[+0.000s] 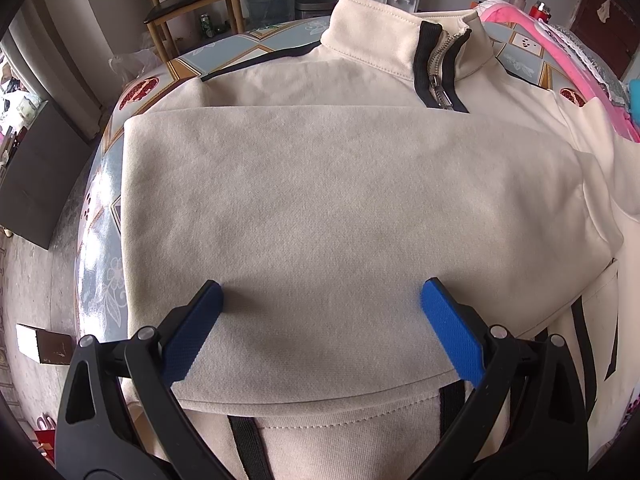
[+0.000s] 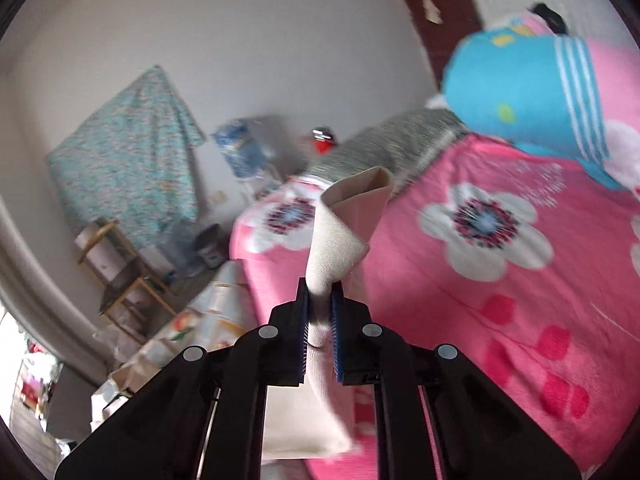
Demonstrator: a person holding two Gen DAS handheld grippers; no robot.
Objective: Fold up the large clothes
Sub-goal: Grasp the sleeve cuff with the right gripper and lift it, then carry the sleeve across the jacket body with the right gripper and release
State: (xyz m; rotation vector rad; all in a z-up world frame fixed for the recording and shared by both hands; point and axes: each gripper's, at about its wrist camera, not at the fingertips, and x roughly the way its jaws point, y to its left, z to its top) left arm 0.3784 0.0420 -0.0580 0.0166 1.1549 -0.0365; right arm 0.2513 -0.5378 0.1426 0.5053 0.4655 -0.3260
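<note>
While left tongs [image 1: 320,316] gape, right tongs [image 2: 320,312] pinch sweatshirt [image 1: 340,208], collar [image 1: 384,36] away.

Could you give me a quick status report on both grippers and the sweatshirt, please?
Left gripper open, hovering over folded cream sweatshirt on patterned table. Right gripper shut on cream fabric, lifted above pink floral blanket. No obstruction visible.

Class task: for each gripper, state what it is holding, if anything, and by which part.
The right gripper is shut on a bunched fold of the cream garment; which part cannot be told. The left gripper is open above the garment, holding nothing.
</note>
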